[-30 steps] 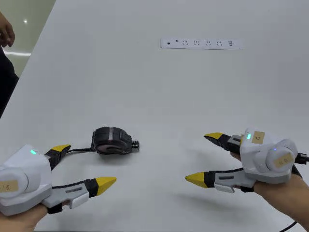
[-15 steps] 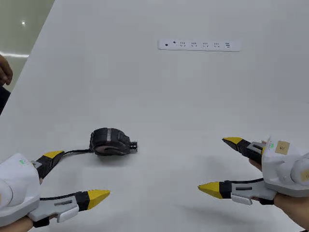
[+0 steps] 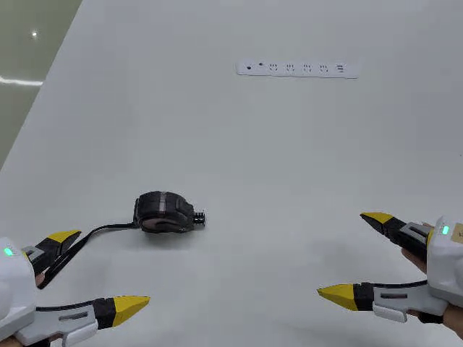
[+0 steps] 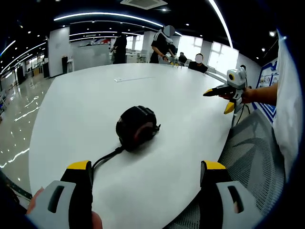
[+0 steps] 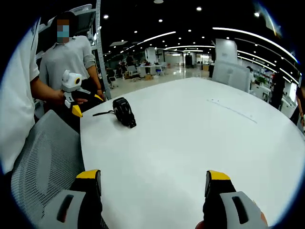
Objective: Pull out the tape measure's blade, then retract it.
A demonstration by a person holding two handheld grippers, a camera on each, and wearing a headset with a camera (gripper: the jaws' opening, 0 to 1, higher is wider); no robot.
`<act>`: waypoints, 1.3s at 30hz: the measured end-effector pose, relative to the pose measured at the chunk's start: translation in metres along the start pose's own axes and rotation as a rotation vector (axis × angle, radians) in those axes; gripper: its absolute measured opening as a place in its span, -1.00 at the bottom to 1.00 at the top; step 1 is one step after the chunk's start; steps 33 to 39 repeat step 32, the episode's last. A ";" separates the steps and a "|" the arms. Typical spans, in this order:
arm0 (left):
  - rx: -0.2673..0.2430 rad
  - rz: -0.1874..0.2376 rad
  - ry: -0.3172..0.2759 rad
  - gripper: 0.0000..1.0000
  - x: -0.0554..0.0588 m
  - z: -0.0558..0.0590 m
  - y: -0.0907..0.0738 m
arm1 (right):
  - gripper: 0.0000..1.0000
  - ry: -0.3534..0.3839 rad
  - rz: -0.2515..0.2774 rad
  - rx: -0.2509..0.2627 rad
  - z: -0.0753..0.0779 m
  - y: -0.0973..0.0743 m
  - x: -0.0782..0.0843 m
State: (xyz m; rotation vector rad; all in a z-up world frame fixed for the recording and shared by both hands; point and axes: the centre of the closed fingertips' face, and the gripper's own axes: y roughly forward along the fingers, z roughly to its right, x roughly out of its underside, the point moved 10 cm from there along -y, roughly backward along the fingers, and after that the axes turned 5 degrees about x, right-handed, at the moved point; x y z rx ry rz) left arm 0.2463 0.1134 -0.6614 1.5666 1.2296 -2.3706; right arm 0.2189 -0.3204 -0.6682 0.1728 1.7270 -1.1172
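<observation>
A wide white table [image 3: 289,159] stands in a large open office with strip lights in the ceiling and people standing at the far side. A white power strip [image 3: 297,69] lies flat on the far part of the table, well apart from everything else.

The tape measure [image 3: 166,212], a dark rounded case, lies on the near left part of the table. Its blade hook [image 3: 202,215] sits tight against the right end of the case. A thin black strap [image 3: 108,230] runs from the left end of the case along the table toward the near left.

The left gripper [image 3: 103,269] hangs at the near left edge, its yellow-tipped jaws spread wide and holding nothing. The strap's end lies just beside its far jaw; whether they touch cannot be told. In the left gripper view the tape measure lies on the table ahead, between the lines of the two jaws and apart from both.

The right gripper [image 3: 347,254] is at the near right, well apart from the tape measure, its jaws likewise spread with only bare table between them. Its tips point left across the table.

A grey mesh chair [image 5: 43,157] stands at the near edge of the table, beside the person.
</observation>
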 end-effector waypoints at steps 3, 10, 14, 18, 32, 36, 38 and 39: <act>0.002 -0.004 0.012 0.83 -0.001 0.000 -0.002 | 0.79 0.027 0.009 0.008 0.000 -0.005 0.003; 0.008 -0.007 0.038 0.80 -0.004 0.001 -0.004 | 0.79 0.062 0.009 0.023 0.000 -0.014 0.010; -0.005 0.003 0.026 0.77 -0.004 -0.001 -0.005 | 0.79 0.072 0.008 0.032 0.000 -0.017 0.012; -0.017 0.002 0.039 0.73 -0.005 -0.002 -0.006 | 0.79 0.075 0.009 0.033 -0.001 -0.017 0.012; -0.019 0.018 0.012 0.81 -0.004 -0.005 -0.006 | 0.78 0.077 -0.006 0.031 -0.003 -0.018 0.014; -0.019 0.018 0.012 0.81 -0.004 -0.005 -0.006 | 0.78 0.077 -0.006 0.031 -0.003 -0.018 0.014; -0.019 0.018 0.012 0.81 -0.004 -0.005 -0.006 | 0.78 0.077 -0.006 0.031 -0.003 -0.018 0.014; -0.019 0.018 0.012 0.81 -0.004 -0.005 -0.006 | 0.78 0.077 -0.006 0.031 -0.003 -0.018 0.014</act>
